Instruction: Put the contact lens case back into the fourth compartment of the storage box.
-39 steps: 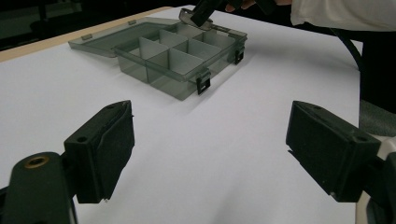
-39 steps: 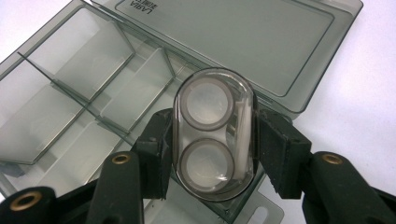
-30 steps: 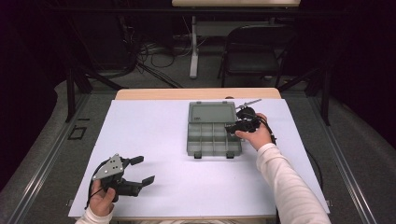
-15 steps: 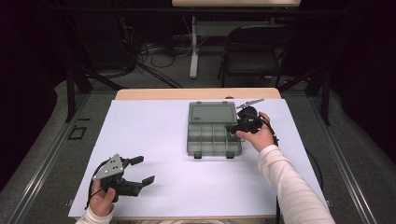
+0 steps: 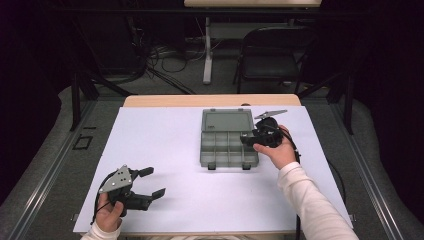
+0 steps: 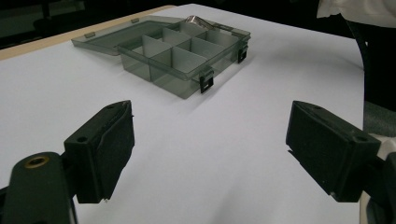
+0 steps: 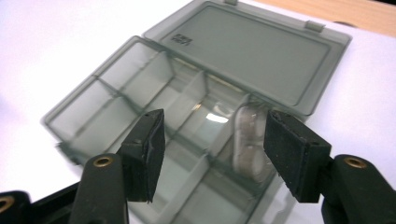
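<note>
White covering spans the table (image 5: 165, 150). Right claw (image 7: 212, 144), jaws apart and empty, hovers over the open compartment box (image 5: 227, 145) at frame centre; a pale item (image 7: 250, 140) lies in a compartment between its jaws. Left claw (image 5: 150, 182), also open, sits lower left, well apart.

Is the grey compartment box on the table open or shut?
Open: the compartment box has its lid folded back flat on the white table cover, leaving the dividers exposed.
</note>
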`<action>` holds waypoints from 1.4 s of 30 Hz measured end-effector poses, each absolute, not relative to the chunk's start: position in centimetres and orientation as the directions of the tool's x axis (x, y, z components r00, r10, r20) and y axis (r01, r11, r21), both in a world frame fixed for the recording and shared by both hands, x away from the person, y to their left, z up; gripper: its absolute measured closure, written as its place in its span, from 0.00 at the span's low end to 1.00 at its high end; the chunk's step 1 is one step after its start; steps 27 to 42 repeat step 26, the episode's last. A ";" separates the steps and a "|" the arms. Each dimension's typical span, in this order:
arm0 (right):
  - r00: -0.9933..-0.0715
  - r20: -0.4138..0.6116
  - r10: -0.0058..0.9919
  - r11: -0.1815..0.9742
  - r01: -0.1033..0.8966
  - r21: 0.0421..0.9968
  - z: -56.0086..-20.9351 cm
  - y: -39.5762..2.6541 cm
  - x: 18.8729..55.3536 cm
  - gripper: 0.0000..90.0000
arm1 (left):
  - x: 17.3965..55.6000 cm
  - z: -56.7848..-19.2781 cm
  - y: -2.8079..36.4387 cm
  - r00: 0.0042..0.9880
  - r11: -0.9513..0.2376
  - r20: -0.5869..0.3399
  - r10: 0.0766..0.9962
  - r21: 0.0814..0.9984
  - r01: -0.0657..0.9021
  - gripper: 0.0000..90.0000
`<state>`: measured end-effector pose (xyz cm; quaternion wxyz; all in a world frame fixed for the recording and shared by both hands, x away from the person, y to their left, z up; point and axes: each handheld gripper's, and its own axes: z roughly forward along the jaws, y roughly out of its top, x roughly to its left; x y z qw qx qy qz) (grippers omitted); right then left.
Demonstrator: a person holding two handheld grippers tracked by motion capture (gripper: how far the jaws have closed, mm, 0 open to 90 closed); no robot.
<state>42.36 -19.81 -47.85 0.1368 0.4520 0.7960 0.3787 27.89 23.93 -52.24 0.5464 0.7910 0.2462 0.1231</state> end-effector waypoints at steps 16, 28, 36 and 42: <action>-0.596 0.127 0.793 0.273 0.535 0.800 -46.9 -19.3 37.6 0.22 | 27.9 -52.2 23.8 0.848 -0.285 -0.068 0.525 0.925 0.251 0.18; -0.634 0.108 0.766 0.283 0.483 0.828 -47.4 -19.4 34.0 0.19 | 27.9 -52.2 23.8 0.850 -0.284 -0.067 0.522 0.926 0.247 0.18; -0.634 0.108 0.766 0.283 0.483 0.828 -47.4 -19.4 34.0 0.19 | 27.9 -52.2 23.8 0.850 -0.284 -0.067 0.522 0.926 0.247 0.18; -0.634 0.108 0.766 0.283 0.483 0.828 -47.4 -19.4 34.0 0.19 | 27.9 -52.2 23.8 0.850 -0.284 -0.067 0.522 0.926 0.247 0.18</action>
